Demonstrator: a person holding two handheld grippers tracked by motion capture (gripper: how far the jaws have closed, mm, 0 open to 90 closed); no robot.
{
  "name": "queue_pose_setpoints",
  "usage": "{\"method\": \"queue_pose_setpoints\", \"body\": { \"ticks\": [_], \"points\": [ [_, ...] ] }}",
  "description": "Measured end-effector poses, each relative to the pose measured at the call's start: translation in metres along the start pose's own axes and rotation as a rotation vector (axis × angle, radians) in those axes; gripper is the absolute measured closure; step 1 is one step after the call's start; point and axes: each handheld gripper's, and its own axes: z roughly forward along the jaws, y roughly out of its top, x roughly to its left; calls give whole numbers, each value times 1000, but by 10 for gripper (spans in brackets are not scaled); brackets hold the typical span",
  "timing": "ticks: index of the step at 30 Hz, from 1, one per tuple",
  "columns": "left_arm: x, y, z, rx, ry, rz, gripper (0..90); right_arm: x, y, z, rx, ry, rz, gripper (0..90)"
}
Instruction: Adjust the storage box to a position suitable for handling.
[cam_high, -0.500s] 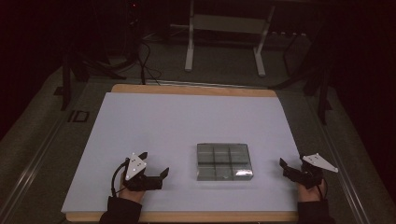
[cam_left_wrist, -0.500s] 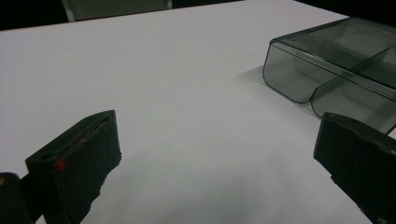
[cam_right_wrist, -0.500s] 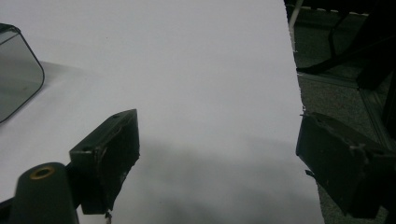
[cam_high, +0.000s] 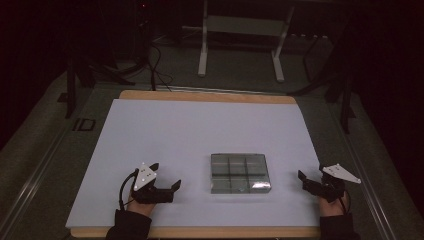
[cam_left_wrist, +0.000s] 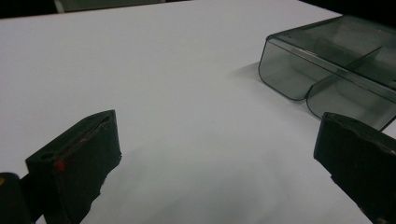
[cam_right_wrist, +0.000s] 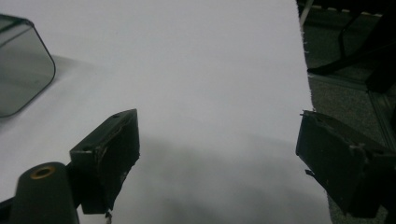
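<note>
Tongs idle, box untouched — work not begun

Box (cam_high: 240, 173) — a smoky, see-through tray split into compartments — lies flat on the white sheet (cam_high: 200, 135) that covers the bench, toward the near edge and a little right of the middle. In the high view its cells look empty, though the dark plastic makes that hard to be sure of.

Left tongs (cam_high: 167, 189) rest left of the box, near it but clearly apart, jaws spread wide and pointing toward it. In the left gripper view the box's rounded corner (cam_left_wrist: 299, 70) sits ahead and to one side, with bare sheet between the jaws and nothing held.

Right tongs (cam_high: 306, 182) rest right of the box, also apart from it, jaws likewise wide with nothing between them. The right gripper view catches just one rounded corner of the box (cam_right_wrist: 21, 65) at its edge, and the sheet's border beyond.

By my reading nothing is done yet: the box is not touched, lifted or shifted by either hand, and nothing else lies on the sheet to go in it. All of the handling is left, starting with a reach inward to the box from either side.
</note>
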Motion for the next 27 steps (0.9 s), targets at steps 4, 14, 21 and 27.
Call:
{"method": "queue_pose_setpoints", "body": {
  "ticks": [4, 14, 21, 27],
  "points": [
    [3, 2, 2, 26, -40, -22, 15, 1, 2, 2, 31, 60, -1, 137],
    [-8, 11, 6, 44, -127, 18, 16, 12, 8, 7, 46, 188, -80, 141],
    [-18, 14, 10, 72, -157, 77, 16, 23, 12, 8, 42, 261, -125, 148],
    [-30, 14, 15, 88, -190, 139, 59, 33, 14, 8, 30, 378, -153, 195]
  ]
}}
